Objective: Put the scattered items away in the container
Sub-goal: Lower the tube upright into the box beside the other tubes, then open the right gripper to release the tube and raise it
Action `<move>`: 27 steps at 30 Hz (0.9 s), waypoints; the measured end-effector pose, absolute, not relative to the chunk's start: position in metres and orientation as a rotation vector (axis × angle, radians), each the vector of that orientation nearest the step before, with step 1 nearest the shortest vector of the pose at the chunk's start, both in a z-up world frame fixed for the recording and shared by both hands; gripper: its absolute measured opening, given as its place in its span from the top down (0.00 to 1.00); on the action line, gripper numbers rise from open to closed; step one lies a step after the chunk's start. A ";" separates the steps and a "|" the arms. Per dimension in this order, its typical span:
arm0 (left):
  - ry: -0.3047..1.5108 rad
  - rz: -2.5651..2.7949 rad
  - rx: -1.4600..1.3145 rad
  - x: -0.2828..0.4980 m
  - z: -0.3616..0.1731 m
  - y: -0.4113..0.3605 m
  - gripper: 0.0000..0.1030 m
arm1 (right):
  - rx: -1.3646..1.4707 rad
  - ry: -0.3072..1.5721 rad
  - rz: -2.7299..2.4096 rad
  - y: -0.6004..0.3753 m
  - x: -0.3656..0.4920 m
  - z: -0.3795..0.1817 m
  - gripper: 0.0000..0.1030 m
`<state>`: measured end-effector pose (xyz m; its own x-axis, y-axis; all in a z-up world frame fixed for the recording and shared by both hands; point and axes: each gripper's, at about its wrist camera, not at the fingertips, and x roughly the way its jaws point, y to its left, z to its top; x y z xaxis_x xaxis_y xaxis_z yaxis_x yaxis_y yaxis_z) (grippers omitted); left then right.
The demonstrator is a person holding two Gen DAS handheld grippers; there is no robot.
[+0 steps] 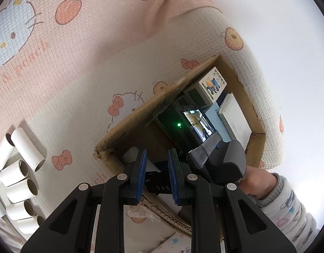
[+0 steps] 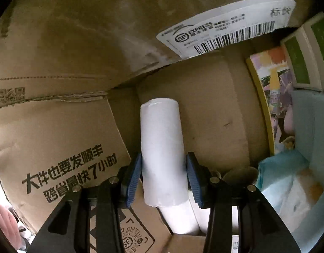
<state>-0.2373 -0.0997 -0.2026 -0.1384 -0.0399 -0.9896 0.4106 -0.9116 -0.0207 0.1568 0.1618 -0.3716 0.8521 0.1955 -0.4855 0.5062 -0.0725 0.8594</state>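
Blue ribbed pads are lining the black left gripper (image 1: pixel 156 176), which is pointing down over the near edge of the brown cardboard box (image 1: pixel 242 80) with its jaws standing part-way apart and nothing clamped between them; only a dark lettered part of the tool is showing in the gap; to the right, the right gripper's grey-taped black body (image 1: pixel 221 158) is reaching into the box, a hand (image 1: pixel 256 181) in a patterned sleeve gripping it; inside the box, small printed cartons (image 1: pixel 214 83) and a white spiral notepad (image 1: pixel 235 118) are lying against the far wall; loose white cardboard tubes (image 1: pixel 20 168) are lying in a cluster on the cartoon-printed mat (image 1: pixel 77 67) at the left, well apart from the box.

Seen from the right wrist, the right gripper (image 2: pixel 164 177) is sitting inside the box with one white paper tube (image 2: pixel 162 151) between its blue pads; the left pad is touching the tube, while a thin gap seems to be showing at the right pad, so a firm clamp is hard to confirm; further white tubes (image 2: pixel 183 219) are lying beneath; a brown flap with black printed characters (image 2: pixel 56 147) is crowding the left, a white shipping label (image 2: pixel 225 29) is hanging above, and a colourful book (image 2: pixel 273 105) is standing at the right; a pale blue object at the lower right is too blurred to make out.
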 end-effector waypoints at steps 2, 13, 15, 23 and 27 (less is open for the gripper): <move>0.403 -2.117 1.839 -0.238 -0.204 -0.097 0.78 | 1.668 0.553 -0.280 0.163 0.155 -0.372 0.61; 0.364 -2.077 1.847 -0.240 -0.207 -0.087 0.76 | 1.633 0.585 -0.203 0.177 0.149 -0.367 0.62; 0.366 -2.072 1.849 -0.242 -0.208 -0.087 0.76 | 1.605 0.596 -0.205 0.178 0.156 -0.365 0.63; 0.356 -2.049 1.870 -0.243 -0.210 -0.083 0.76 | 1.645 0.575 -0.190 0.183 0.150 -0.368 0.62; 0.352 -2.028 1.888 -0.245 -0.211 -0.079 0.76 | 1.679 0.512 -0.170 0.191 0.127 -0.359 0.62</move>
